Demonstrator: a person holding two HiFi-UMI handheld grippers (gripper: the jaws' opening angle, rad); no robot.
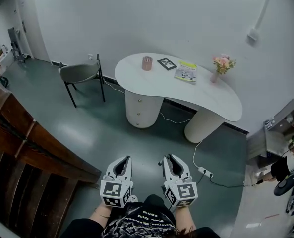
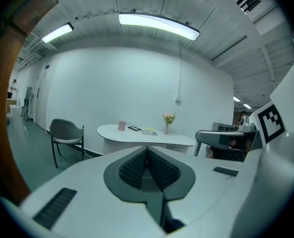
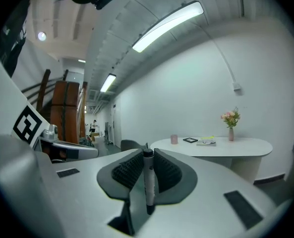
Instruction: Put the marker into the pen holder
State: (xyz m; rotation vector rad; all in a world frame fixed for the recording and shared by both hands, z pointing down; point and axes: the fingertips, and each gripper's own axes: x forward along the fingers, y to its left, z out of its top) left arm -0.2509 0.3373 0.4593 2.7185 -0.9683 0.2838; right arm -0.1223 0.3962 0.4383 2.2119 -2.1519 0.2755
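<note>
- The white curved worktop (image 1: 206, 100) stood against the far wall on two round pedestals, well apart from both tongs.
- A grey chair (image 1: 80, 73) stood just beside the worktop's left end.
- The left tongs (image 2: 147, 150) were held low in the head view, pointing towards the worktop. Their jaws were clenched together with nothing between the ribbed pads.
- The right tongs (image 3: 147, 151) were held alongside the left, near but not touching. Their jaws were clamped on the marker.
- A booklet (image 1: 187, 72) lay flat near the middle of the worktop, with a dark picture frame (image 1: 166, 63) just to its left.
- A vase of pink flowers (image 1: 222, 64) stood upright to the right of the booklet.
- The pink pen holder (image 1: 147, 63) stood upright at the worktop's left end, beside the frame.
- The marker (image 3: 148, 182), white-bodied with a dark cap, was gripped upright between the right pads, well away from the pen holder.
</note>
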